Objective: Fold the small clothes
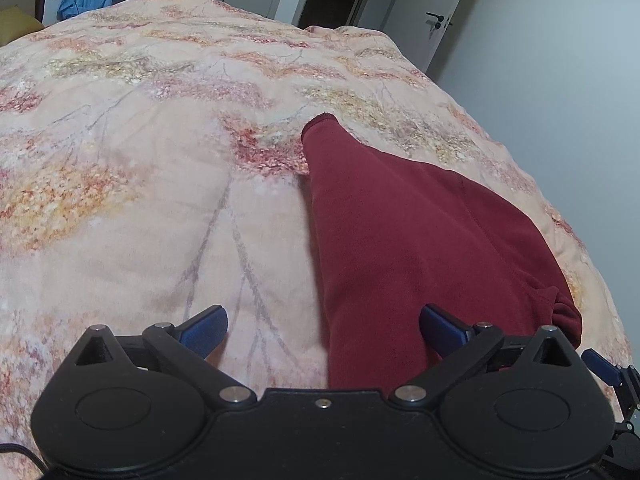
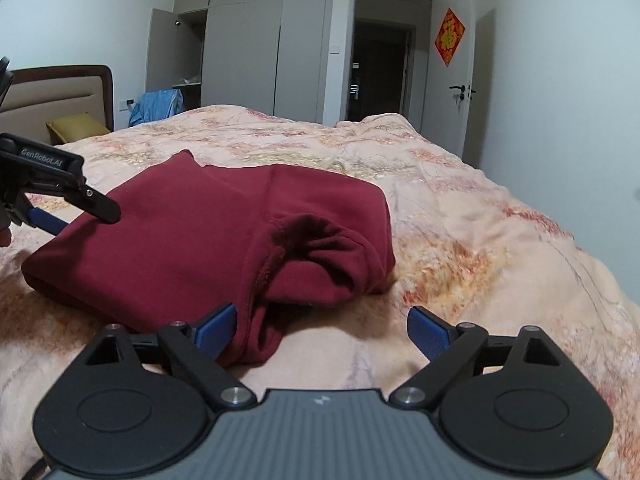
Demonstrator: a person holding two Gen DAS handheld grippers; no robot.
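Note:
A dark red garment (image 1: 400, 240) lies folded on the floral bedspread (image 1: 140, 160). It also shows in the right wrist view (image 2: 200, 240), with a bunched cuff (image 2: 320, 264) at its near right end. My left gripper (image 1: 323, 330) is open, its jaws wide apart over the garment's near left edge, holding nothing. My right gripper (image 2: 322, 332) is open just in front of the garment's near corner, its left pad (image 2: 216, 330) beside the cloth. The left gripper also appears in the right wrist view (image 2: 60, 196) at the garment's left side.
The bedspread (image 2: 480, 240) covers the whole bed. A headboard (image 2: 60, 96) and a yellow pillow (image 2: 76, 126) are at the far left. A blue cloth (image 2: 158, 106), a wardrobe (image 2: 248, 52) and a doorway (image 2: 380, 60) stand behind the bed.

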